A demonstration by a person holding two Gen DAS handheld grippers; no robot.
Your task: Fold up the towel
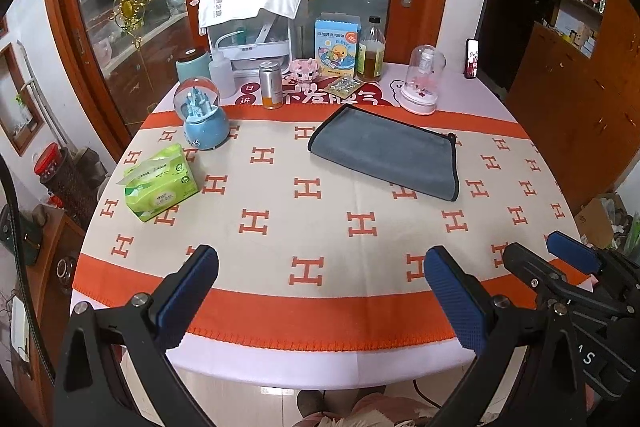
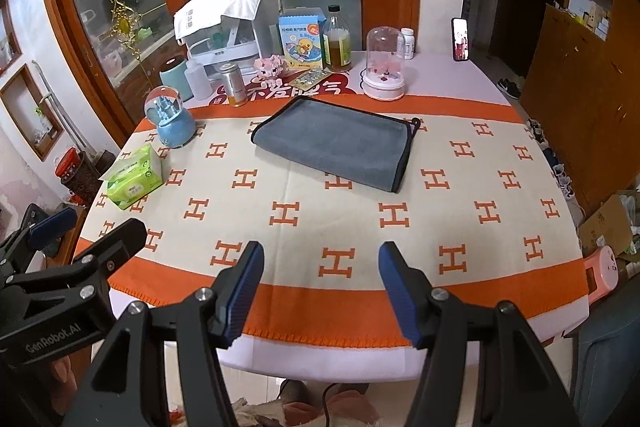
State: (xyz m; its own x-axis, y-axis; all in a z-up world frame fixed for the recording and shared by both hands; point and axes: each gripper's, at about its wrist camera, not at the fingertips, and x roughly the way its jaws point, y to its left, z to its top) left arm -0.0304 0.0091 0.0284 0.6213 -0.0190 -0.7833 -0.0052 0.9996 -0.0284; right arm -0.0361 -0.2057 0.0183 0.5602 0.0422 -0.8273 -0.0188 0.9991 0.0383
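Grey towel point(image 2: 334, 143) lies flat on the table point(image 2: 500, 279), well ahead of both tools | left tool point(image 1: 320, 279) wide open, right tool point(image 2: 320, 275) open too, both empty | you'd want to pinch the near corners, lift low, fold evenly.

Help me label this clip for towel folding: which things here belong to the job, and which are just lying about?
Belongs to the job:
grey towel
left gripper, open
right gripper, open

Just lying about:
snow globe
green tissue pack
amber bottle
duck box
glass dome
phone
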